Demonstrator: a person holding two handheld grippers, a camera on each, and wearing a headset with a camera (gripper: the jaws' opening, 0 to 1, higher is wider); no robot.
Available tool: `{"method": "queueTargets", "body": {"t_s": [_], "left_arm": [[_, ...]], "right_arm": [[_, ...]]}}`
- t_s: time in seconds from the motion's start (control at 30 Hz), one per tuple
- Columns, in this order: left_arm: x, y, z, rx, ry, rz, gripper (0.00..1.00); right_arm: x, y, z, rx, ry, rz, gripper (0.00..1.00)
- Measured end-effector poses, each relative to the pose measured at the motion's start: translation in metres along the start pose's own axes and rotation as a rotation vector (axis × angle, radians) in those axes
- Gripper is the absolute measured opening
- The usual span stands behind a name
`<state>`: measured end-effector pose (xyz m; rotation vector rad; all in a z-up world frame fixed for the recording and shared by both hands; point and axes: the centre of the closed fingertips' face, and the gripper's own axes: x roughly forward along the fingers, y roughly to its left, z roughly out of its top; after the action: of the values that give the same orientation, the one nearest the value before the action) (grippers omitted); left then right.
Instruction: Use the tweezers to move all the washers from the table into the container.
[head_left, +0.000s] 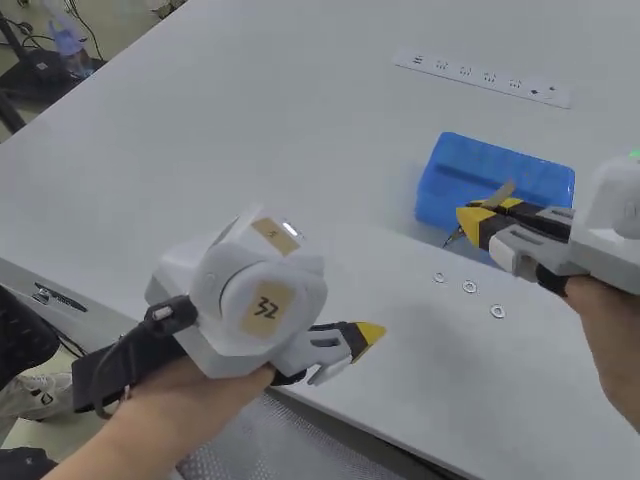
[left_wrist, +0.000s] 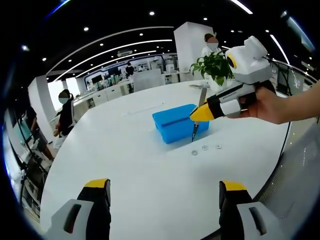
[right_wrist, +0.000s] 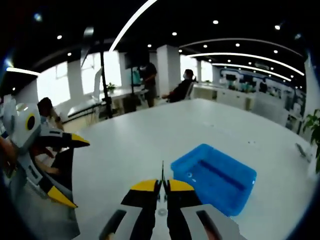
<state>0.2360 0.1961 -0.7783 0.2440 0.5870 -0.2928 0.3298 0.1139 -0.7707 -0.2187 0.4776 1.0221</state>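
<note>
While the left tongs (head_left: 362, 336) idle spread, clear of the container (head_left: 520, 172), the right tongs (head_left: 472, 218) pinch tweezers (head_left: 499, 193) tip-down beside it, apparently to reach the washers (head_left: 469, 287).

Open-plan office: broad white table (right_wrist: 125, 145), curved ceiling light strips (right_wrist: 240, 39), potted plant (left_wrist: 215, 65), seated people (right_wrist: 181, 89).

Ceiling lights (left_wrist: 151, 13) flood the scene evenly. The white table (head_left: 300, 120) around the blue container (head_left: 460, 165) looks washed out, with faint shadows beside it. Gripper views bow at edges; the right one is soft.
</note>
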Motion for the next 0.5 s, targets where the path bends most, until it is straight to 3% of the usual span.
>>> {"method": "queueTargets", "body": {"t_s": [0.2,0.5], "left_arm": [[0.0,-0.001,0.0,0.001,0.002,-0.001,0.92],[-0.001,0.0,0.0,0.001,0.002,0.003,0.91]], "right_arm": [[0.007,-0.002,-0.021,0.013,0.051,-0.003,0.03],[0.012,-0.008,-0.027,0.036,0.061,-0.016,0.03]]}}
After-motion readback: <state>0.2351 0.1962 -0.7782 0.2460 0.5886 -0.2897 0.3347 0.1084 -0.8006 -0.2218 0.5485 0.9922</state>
